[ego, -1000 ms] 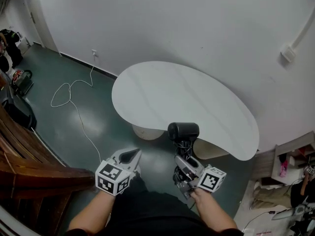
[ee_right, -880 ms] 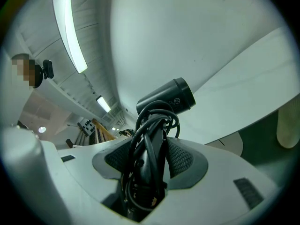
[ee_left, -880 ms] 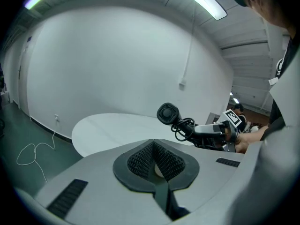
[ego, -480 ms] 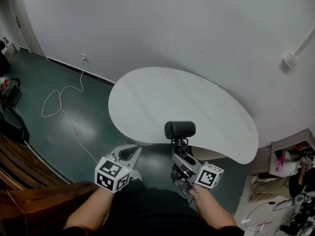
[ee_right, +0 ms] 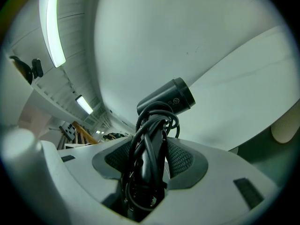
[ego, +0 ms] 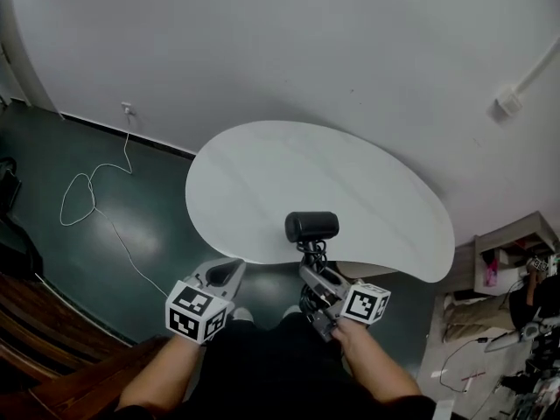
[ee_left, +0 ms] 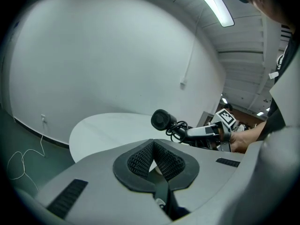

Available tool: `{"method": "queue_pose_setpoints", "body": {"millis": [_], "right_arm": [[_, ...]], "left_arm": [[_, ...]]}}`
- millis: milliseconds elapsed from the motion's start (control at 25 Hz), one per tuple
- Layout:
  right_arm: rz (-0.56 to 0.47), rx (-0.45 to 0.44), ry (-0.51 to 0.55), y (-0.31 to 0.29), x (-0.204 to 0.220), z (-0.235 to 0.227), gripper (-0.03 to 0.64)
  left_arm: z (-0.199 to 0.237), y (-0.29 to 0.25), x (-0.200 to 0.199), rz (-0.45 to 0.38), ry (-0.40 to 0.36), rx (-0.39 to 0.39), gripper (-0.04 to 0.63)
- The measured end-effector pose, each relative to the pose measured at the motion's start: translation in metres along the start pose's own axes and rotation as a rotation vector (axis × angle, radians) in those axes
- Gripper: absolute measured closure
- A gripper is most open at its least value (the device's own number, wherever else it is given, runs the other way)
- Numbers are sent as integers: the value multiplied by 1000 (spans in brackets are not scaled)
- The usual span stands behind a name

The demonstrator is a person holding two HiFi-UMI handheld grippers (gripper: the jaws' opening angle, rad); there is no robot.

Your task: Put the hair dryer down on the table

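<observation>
Carry-over stage here, nothing's set down yet. The right gripper (ego: pixel 308 274) is clamped on the handle of the hair dryer (ego: pixel 311 226), with the cord wound round the handle. The black barrel sticks up near the centre of the head view, right over the near edge of the white table (ego: pixel 262 164). It looks held in the air, not resting. The left gripper (ego: pixel 229 272), lower left, has its jaws pinched together on nothing. Next move, I'd say: get it out over the tabletop, lower until the barrel lies on the surface, then let the jaws go.
</observation>
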State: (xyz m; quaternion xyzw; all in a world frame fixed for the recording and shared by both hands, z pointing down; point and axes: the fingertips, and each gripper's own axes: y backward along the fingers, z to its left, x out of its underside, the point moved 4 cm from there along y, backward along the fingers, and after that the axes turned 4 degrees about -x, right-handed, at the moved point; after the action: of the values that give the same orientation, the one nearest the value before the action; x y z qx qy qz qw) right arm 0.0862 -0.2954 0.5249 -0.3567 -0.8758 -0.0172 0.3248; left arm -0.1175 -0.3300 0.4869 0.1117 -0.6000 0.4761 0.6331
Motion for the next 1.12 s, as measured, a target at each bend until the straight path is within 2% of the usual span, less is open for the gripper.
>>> {"method": "queue_pose_setpoints", "body": {"millis": [280, 520, 720, 880, 1120], "right_arm": [[19, 29, 18, -31, -11, -14, 411], [57, 56, 22, -60, -21, -36, 411], [113, 99, -13, -93, -22, -81, 411], [183, 146, -37, -119, -16, -117, 411], [222, 141, -2, -159, -26, -138, 411]], "left_arm": [[16, -8, 2, -1, 19, -2, 584], [33, 0, 8, 4, 58, -70, 584], [45, -1, 9, 1, 87, -123, 584], [43, -7, 5, -1, 90, -133, 584], [51, -10, 6, 25, 107, -188, 584]]}}
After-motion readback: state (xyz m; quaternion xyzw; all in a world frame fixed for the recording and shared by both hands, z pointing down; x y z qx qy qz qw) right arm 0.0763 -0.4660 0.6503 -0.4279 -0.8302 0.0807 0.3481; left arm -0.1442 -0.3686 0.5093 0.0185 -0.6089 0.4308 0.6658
